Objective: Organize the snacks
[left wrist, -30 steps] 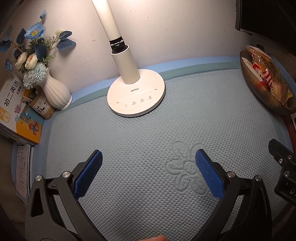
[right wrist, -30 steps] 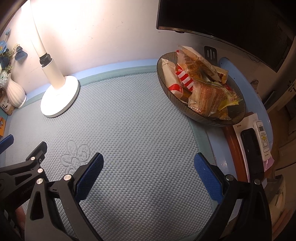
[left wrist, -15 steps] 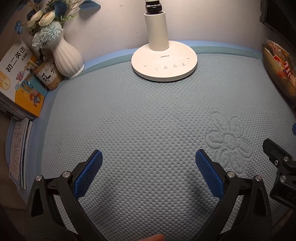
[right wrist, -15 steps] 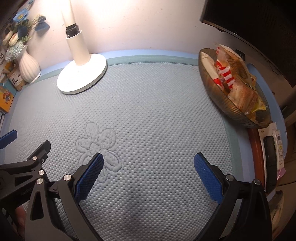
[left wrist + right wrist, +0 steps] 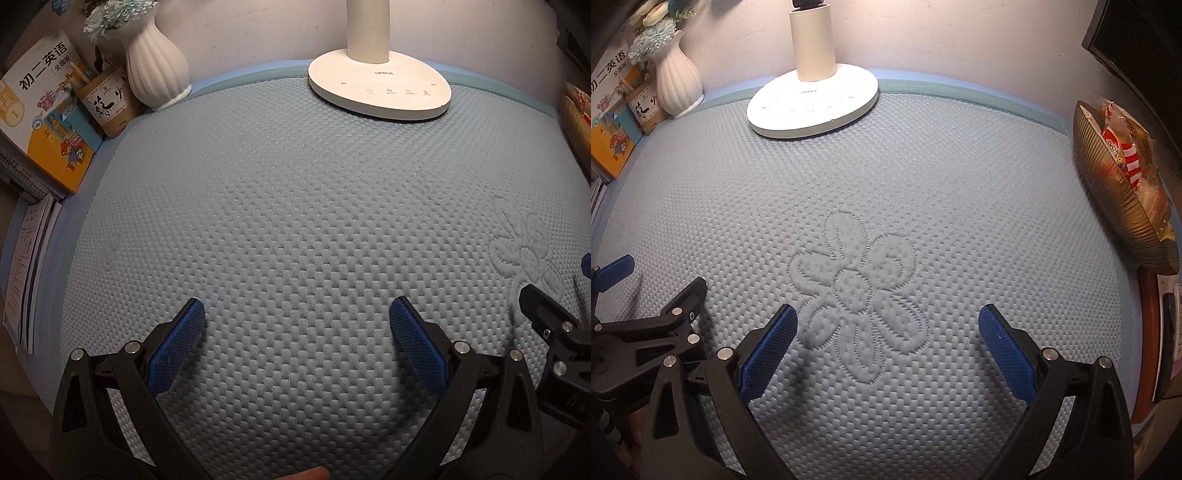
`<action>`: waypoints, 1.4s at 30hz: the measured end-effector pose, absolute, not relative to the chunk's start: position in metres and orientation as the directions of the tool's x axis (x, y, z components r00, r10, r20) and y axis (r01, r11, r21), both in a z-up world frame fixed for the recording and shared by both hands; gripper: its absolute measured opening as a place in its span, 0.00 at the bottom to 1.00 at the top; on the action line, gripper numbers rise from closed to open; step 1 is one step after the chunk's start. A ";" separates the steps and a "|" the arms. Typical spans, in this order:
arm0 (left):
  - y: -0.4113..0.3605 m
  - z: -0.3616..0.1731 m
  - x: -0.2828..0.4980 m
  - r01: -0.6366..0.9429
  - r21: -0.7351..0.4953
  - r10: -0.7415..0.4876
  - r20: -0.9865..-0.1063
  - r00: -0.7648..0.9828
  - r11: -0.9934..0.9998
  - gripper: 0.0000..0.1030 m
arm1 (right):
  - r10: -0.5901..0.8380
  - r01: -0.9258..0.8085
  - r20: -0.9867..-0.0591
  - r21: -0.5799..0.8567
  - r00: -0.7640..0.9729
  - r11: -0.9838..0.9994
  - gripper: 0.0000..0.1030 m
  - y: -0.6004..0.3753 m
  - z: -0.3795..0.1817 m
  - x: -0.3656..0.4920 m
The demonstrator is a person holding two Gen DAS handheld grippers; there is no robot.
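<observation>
1. While both tools hung low over the quilted blue mat [image 5: 923, 166] on the desk, neither carried anything: the left tool [image 5: 297, 332] had its blue pads spread wide over bare mat, and the right tool [image 5: 888, 332] stood equally wide over the stitched flower [image 5: 858, 295].
2. The snacks [image 5: 1126, 162] lay piled in a ribbed brown bowl [image 5: 1108, 192] at the far right edge of the mat, well apart from both tools. No packet was visible loose on the mat in either view, so the sorting appeared largely complete, or the bowl itself was the next thing to be handled.
3. In the left wrist view only a sliver of the bowl showed at the right border; the right tool was therefore the better placed for any further reach.
4. A further reach was best made from the mat side, toward the open mouth of the bowl, with the pads kept apart until one packet sat between them.
5. The wrappers looked thin and crinkly. A light squeeze on a sealed edge probably suited them better than a hard clamp on the filled middle.
6. The lamp base [image 5: 380, 88] and white vase [image 5: 155, 70] stood at the back, clear of the path. A remote [image 5: 1167, 350] lay just below the bowl and was to be avoided.
</observation>
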State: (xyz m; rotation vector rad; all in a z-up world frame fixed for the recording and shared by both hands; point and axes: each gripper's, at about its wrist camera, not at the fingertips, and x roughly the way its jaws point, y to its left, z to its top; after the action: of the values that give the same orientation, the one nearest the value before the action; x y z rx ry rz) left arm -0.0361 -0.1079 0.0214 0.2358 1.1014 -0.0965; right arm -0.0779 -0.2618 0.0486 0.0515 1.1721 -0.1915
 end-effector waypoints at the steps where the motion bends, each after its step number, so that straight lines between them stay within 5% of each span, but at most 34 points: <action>1: -0.108 0.021 -0.037 0.194 0.139 0.035 -0.886 0.461 0.971 0.97 | -0.117 0.174 -0.919 -0.054 0.375 0.983 0.95 -0.261 0.046 -0.077; 10: -0.084 0.013 -0.039 0.146 -0.040 -0.106 -0.874 0.475 0.988 0.97 | -0.097 0.184 -0.924 -0.029 0.369 0.982 0.95 -0.259 0.021 -0.072; 42: -0.093 0.013 -0.049 0.129 0.011 -0.061 -0.839 0.541 0.992 0.97 | -0.121 0.205 -0.815 -0.003 0.566 0.979 0.95 -0.257 0.017 -0.104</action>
State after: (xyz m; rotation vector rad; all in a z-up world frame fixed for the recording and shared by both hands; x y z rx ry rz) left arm -0.0494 -0.0928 0.0128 0.0744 0.9932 -0.1126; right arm -0.1043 -0.2573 0.0172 0.0958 0.9504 -0.1920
